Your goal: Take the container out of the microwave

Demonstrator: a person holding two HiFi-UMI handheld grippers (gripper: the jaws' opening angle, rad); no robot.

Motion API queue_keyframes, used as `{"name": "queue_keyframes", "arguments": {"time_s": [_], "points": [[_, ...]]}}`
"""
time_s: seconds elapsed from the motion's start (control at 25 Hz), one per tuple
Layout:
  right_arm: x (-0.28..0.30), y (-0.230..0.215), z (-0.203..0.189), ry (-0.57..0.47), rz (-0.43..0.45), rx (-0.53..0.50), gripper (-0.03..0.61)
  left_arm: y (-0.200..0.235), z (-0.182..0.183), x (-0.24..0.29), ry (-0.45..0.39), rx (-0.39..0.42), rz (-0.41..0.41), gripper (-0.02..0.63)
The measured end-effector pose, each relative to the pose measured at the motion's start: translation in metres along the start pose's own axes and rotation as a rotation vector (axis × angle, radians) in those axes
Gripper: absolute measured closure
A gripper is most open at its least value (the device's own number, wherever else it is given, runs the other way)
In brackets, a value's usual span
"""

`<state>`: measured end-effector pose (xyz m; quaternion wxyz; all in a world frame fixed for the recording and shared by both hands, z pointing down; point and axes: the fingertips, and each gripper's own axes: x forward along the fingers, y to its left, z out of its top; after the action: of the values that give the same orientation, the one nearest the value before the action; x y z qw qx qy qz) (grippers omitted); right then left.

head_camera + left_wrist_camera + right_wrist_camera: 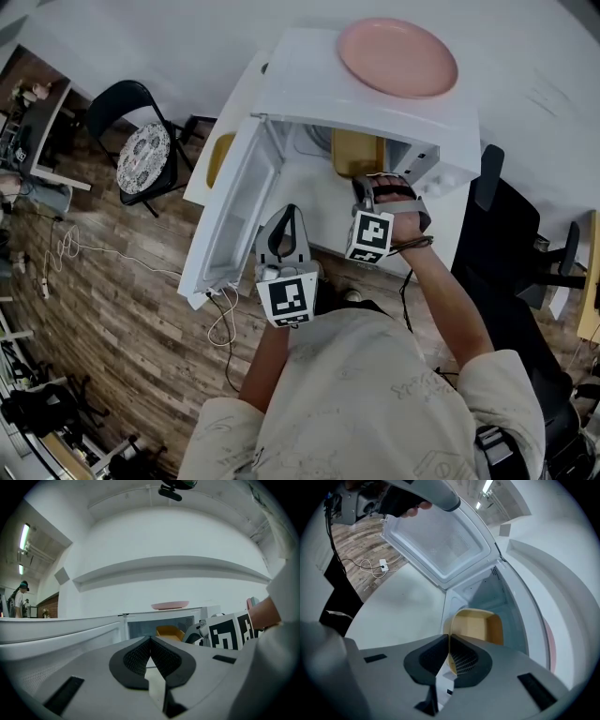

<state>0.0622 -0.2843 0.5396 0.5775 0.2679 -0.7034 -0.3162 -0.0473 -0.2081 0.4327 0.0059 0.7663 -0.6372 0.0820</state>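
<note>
Just ahead of both pairs of fingers stands the white microwave (309, 94) on a white table (393, 606), its cavity facing them. Its door (234, 216) hangs wide open, just left of the left gripper's (150, 639) fingers. A pink plate (397, 56) lies on the microwave's roof, above and beyond the right gripper's (447, 639) fingers. The yellow container (476, 627) sits inside the cavity, its near wall passing between the right fingers, which are clamped on that wall. The left fingers are pressed together with nothing between them, beside the right ones and outside the cavity.
</note>
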Motion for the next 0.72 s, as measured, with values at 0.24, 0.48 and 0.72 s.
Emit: {"name": "queue_keyframes", "arguments": {"time_s": [0.24,0.48,0.72], "points": [[-0.013,0.011,0.002,-0.021,0.008,-0.036,0.548,-0.009,-0.002,-0.012,0.001,0.0,0.018,0.606],[-0.029,0.021,0.003,-0.06,0.021,-0.076,0.548,-0.025,-0.001,-0.021,-0.008,0.003,0.026,0.606],[-0.044,0.033,-0.001,-0.079,0.023,-0.088,0.548,-0.034,0.009,-0.033,-0.064,0.021,0.075,0.606]]}}
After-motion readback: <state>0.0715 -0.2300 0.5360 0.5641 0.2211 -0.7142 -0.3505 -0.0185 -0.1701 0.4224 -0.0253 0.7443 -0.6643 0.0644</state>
